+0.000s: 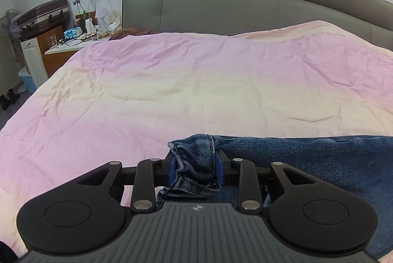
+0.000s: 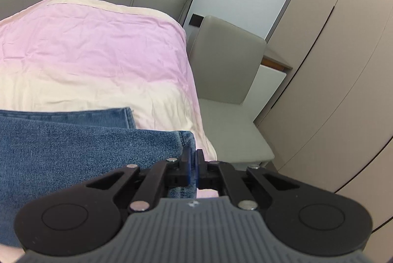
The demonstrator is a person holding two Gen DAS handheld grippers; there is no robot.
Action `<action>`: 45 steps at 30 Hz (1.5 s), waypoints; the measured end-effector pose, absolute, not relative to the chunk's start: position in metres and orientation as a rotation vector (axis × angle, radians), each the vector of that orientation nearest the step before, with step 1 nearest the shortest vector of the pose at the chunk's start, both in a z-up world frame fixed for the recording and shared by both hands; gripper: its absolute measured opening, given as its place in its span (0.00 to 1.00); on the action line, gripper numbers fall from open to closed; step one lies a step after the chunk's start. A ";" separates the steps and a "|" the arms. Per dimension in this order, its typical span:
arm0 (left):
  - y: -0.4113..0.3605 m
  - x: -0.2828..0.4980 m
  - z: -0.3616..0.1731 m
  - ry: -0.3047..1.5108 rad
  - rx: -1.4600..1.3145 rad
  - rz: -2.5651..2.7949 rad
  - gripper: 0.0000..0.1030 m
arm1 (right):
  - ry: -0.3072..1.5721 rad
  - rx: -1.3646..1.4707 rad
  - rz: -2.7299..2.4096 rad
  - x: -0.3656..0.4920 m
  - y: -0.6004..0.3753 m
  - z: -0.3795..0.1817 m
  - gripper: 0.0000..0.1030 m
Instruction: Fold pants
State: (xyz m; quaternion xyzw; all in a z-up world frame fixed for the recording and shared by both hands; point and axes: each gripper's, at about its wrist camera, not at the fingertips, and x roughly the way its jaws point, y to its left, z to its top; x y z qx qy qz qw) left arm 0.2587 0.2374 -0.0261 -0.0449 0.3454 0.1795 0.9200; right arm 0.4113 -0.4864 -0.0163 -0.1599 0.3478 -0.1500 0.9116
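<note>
Left gripper [image 1: 195, 166] is clamping a bunched jeans [image 1: 319, 164] end; right gripper [image 2: 194, 164] is pinching the hem edge. Both are gripping opposite ends, probably so the denim hangs taut over the bed [image 1: 172, 81] for folding.

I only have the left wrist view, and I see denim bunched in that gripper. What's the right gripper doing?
Observer: The right gripper is shut on a thin edge of the jeans near a hem.
Operator: Is another leg visible there?
Observer: Yes, a second hem lies farther back on the pink duvet.
Operator: What's beside the bed on that side?
Observer: A grey chair, with a beige wardrobe beyond it.
</note>
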 end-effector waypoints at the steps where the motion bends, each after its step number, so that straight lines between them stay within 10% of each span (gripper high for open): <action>1: 0.236 0.262 -0.029 0.718 -0.074 0.379 0.34 | 0.716 -0.334 -0.312 0.423 -0.483 -0.019 0.00; 17: 0.229 0.346 -0.096 0.885 0.059 0.460 0.34 | 0.889 -0.474 -0.328 0.592 -0.438 -0.160 0.00; 35: 0.219 0.346 -0.085 0.814 0.087 0.491 0.34 | 0.836 -0.216 -0.306 0.604 -0.478 -0.117 0.00; 39: 0.220 0.345 -0.091 0.824 0.096 0.482 0.34 | 0.899 -0.139 -0.194 0.607 -0.474 -0.140 0.47; 45: 0.217 0.345 -0.093 0.837 0.110 0.485 0.34 | 0.890 -0.097 -0.240 0.619 -0.479 -0.173 0.49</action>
